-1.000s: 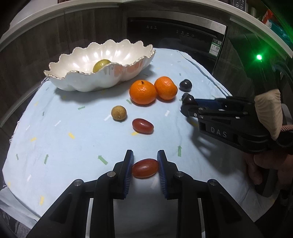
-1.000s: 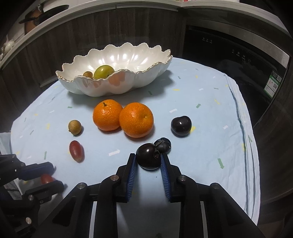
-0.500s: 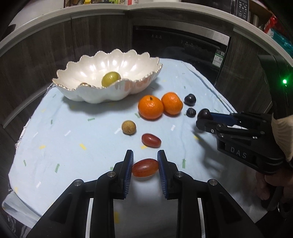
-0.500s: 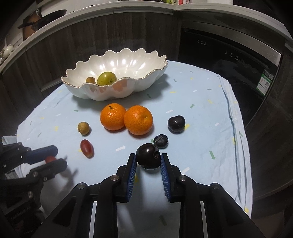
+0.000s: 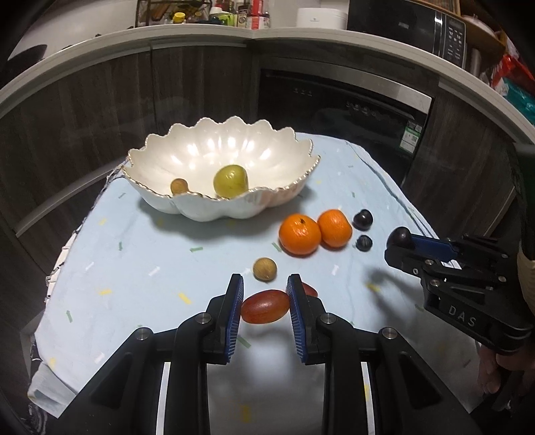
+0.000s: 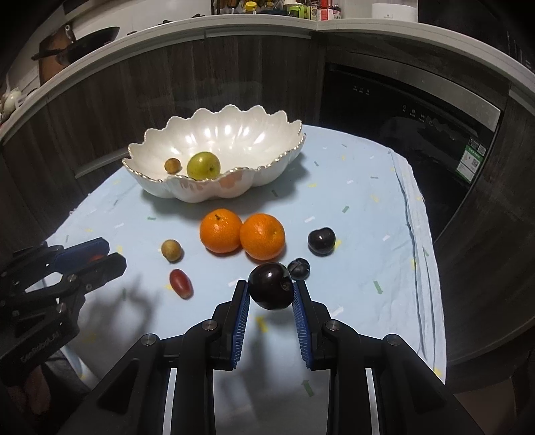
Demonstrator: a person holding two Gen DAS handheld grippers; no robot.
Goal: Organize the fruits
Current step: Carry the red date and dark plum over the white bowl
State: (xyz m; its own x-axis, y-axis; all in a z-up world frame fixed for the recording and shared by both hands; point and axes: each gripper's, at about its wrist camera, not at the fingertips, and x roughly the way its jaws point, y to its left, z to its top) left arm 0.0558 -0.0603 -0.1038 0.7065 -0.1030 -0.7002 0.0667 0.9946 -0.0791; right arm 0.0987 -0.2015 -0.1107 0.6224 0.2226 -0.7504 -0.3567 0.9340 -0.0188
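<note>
My left gripper is shut on a red oval grape tomato, held above the cloth. My right gripper is shut on a dark plum, also lifted. A white scalloped bowl stands at the back with a green fruit and a small brown fruit inside. On the cloth lie two oranges, a brown longan, a second red tomato, a dark plum and a small dark fruit.
A pale blue cloth covers the round table. Dark cabinets and a built-in appliance stand close behind it. The curved counter above carries bottles and jars. A hand holds the right gripper's handle.
Both grippers have risen with their fruit, so the table and bowl look farther away. The plum has come up off the cloth, away from the small dark fruit.
</note>
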